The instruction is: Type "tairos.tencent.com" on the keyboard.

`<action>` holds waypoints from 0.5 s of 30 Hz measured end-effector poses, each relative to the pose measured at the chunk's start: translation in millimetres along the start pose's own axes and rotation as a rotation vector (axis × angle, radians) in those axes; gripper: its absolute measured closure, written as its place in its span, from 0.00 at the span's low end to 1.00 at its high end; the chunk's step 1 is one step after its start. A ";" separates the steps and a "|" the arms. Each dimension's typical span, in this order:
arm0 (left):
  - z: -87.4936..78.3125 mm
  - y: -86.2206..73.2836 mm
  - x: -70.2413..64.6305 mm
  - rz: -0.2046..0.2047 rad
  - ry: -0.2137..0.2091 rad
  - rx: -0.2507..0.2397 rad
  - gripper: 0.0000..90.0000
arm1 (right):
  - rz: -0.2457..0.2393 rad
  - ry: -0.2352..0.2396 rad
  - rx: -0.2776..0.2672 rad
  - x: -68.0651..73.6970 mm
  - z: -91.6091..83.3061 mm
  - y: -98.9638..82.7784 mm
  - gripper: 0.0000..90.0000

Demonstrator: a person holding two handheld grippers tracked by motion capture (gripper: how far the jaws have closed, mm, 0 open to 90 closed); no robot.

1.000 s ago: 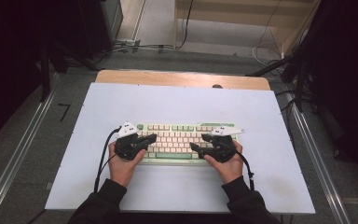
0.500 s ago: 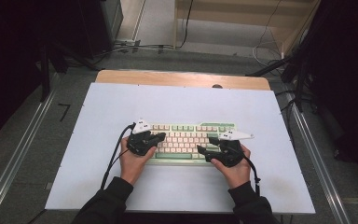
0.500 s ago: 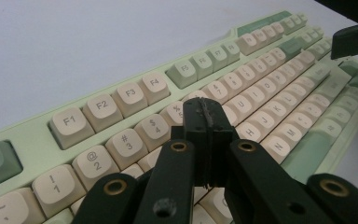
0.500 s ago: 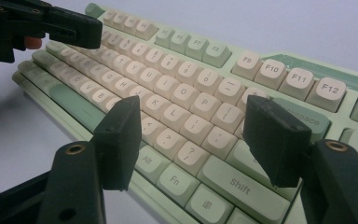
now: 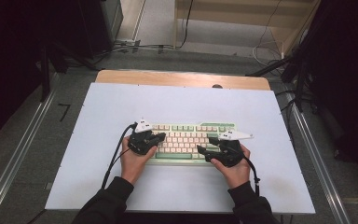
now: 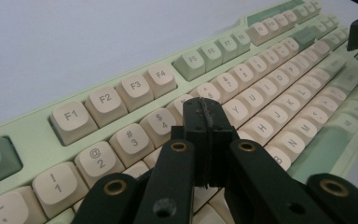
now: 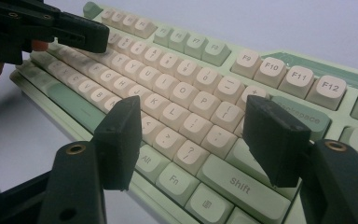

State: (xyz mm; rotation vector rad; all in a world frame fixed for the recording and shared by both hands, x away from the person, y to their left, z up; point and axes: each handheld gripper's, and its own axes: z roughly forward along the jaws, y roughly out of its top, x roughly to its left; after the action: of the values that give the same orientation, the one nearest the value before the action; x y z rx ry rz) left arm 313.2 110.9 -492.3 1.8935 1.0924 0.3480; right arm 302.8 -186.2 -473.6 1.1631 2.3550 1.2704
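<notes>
Left gripper view: left gripper has its black jaws pressed flat together, nothing between them, tip hovering over the number row near the 5 key of the pale green keyboard with cream and green keycaps; whether it touches a key I can't tell. Right gripper stands wide open with nothing in its grasp, low over the shift and punctuation keys at the keyboard's right end. High view puts the keyboard flat on the white worktop, nearer the front edge, roughly centred, with a gripper at each end. My read: both tools are positioned, no key visibly depressed, so pressing or handling looks barely begun and all of it remains.
</notes>
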 end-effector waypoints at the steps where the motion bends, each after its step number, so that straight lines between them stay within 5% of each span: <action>1: 0.3 -0.1 0.1 0.001 0.000 0.006 1.00 | 0.000 0.001 0.002 -0.2 0.1 0.1 0.40; 15: 2.1 0.6 0.4 -0.004 0.006 0.022 1.00 | 0.002 0.000 0.011 -0.1 2.5 0.3 0.40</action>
State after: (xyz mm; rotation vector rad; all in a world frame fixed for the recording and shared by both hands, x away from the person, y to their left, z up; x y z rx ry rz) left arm 315.0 110.0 -493.1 1.9109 1.1082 0.3410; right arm 304.3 -184.6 -474.8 1.1685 2.3645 1.2604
